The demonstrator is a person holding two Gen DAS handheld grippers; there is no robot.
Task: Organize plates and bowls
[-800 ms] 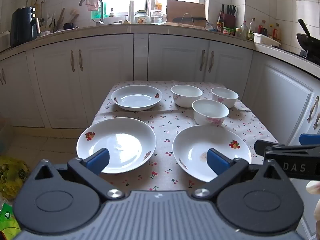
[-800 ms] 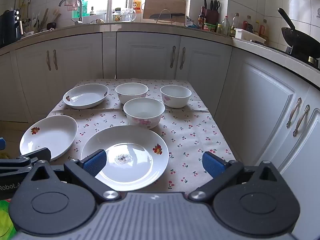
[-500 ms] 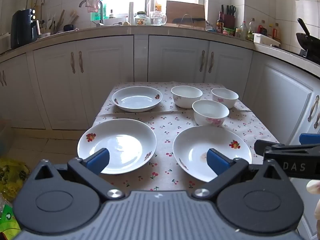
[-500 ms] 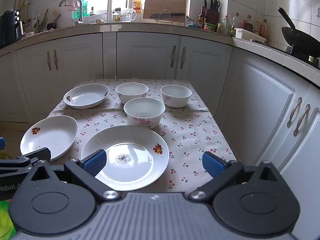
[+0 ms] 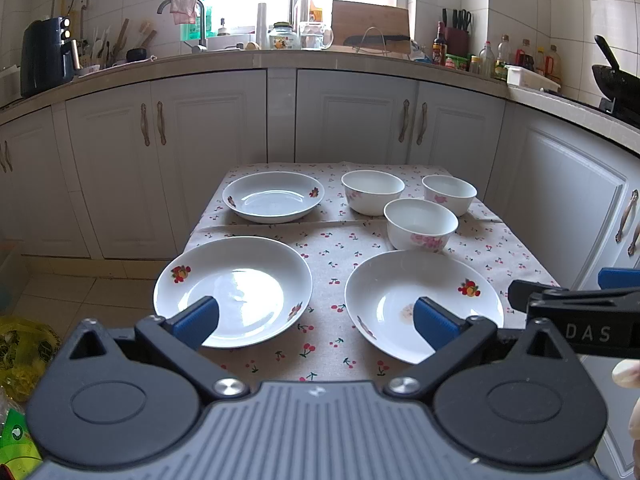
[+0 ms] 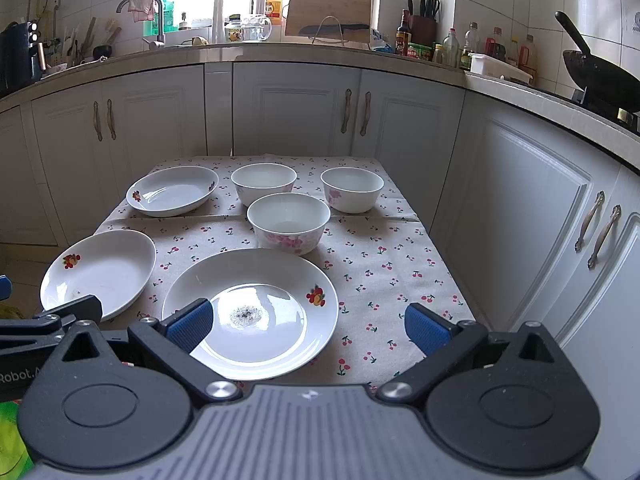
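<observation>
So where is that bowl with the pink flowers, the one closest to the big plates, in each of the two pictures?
Left wrist view: the nearest flowered bowl sits right of centre, just behind the right-hand plate.
Right wrist view: the same bowl sits near the centre, just behind the plate with the dark speck.
Shared landmark: the wooden cutting board on the counter by the window.

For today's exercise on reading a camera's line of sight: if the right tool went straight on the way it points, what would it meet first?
Probably the near plate with the fruit print, lying between the right tool's open fingers; depth is unclear, so it might overshoot toward the bowl behind.
</observation>
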